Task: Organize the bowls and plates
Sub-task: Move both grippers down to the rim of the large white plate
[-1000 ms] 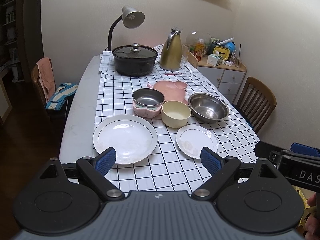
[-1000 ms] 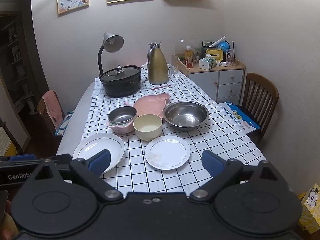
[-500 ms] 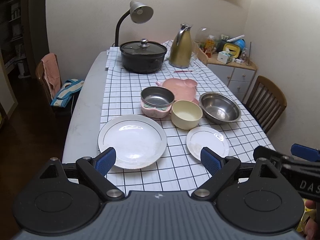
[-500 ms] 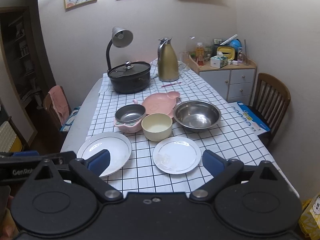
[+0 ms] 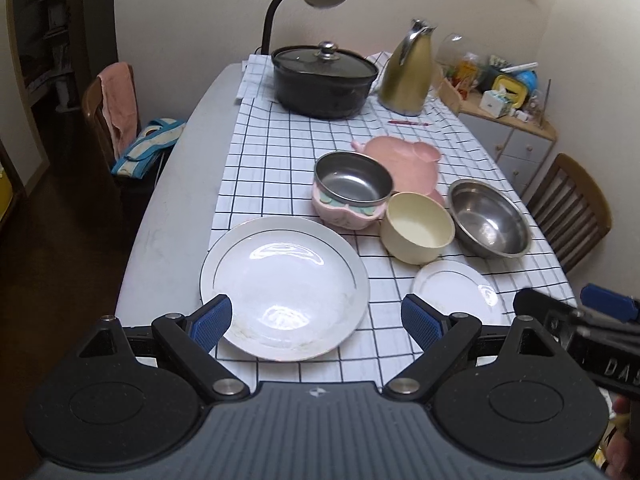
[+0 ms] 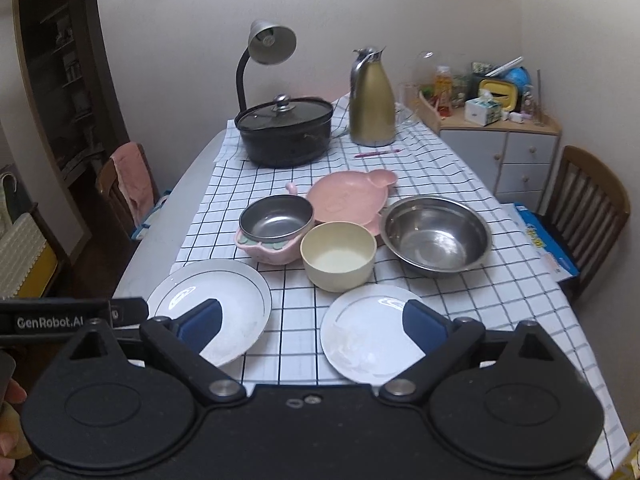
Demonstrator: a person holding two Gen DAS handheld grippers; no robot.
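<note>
Both grippers, left and right, hang spread wide, empty, over the checked cloth: two glossy white plates nearest, three bowls behind, two steel, one cream

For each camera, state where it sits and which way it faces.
Left wrist: sits on the left gripper, facing along the table over the large white plate; its open jaws and the right gripper show.
Right wrist: sits on the right gripper, facing the same way above the small white plate; open jaws, left gripper, fingertips at the left edge.
Both share plates, bowls, black pot.
</note>
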